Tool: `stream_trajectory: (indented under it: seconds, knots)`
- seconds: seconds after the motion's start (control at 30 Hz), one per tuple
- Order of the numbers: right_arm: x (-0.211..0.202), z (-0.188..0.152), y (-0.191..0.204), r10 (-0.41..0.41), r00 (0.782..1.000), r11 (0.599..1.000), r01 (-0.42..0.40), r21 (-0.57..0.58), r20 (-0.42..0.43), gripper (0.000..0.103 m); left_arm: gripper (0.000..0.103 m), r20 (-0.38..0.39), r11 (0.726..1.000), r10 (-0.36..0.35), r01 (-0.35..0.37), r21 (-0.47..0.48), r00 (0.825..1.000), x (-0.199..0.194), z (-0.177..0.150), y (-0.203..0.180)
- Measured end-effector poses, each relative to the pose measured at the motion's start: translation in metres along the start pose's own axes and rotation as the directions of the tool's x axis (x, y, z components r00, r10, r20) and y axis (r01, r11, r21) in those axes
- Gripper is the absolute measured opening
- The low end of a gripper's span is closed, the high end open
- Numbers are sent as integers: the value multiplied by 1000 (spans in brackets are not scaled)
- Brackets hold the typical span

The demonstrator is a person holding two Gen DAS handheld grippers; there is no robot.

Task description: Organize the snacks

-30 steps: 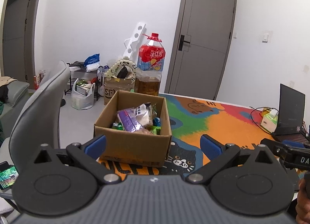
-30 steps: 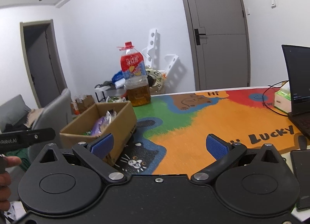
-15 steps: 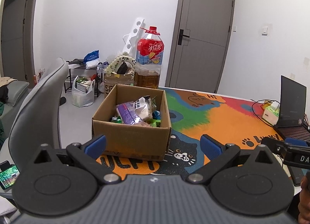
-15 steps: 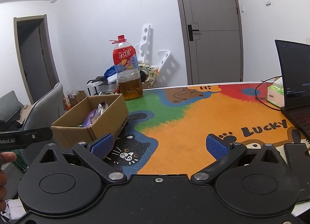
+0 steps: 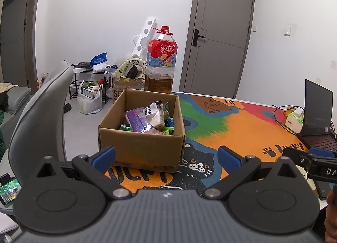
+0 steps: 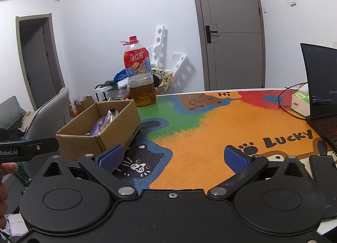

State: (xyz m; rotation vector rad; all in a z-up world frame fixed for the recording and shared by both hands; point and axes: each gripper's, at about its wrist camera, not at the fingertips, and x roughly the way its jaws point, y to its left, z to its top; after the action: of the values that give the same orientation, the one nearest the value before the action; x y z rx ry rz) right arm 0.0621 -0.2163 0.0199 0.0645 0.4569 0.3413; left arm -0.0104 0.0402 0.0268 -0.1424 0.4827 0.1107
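Snacks lie piled in a box at the mat's left edge; none loose. Both grippers gape wide, empty.

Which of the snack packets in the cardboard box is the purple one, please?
It is the flat purple packet lying at the front-centre of the cardboard box, against the clear white-filled bag; the small green wrappers lie lower around it.

left wrist: faces box | right wrist: faces mat | shared: both

Even indoor light, sharp focus, fisheye bending edges.
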Motion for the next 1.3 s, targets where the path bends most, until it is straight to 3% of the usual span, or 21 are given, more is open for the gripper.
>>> stream_trajectory:
  seconds: [1.3]
  knots:
    - [0,0,1,17,1000,1000,-17,3,-8,103,102,-22,1000,19,-19,-1,1000,6,-2,-2]
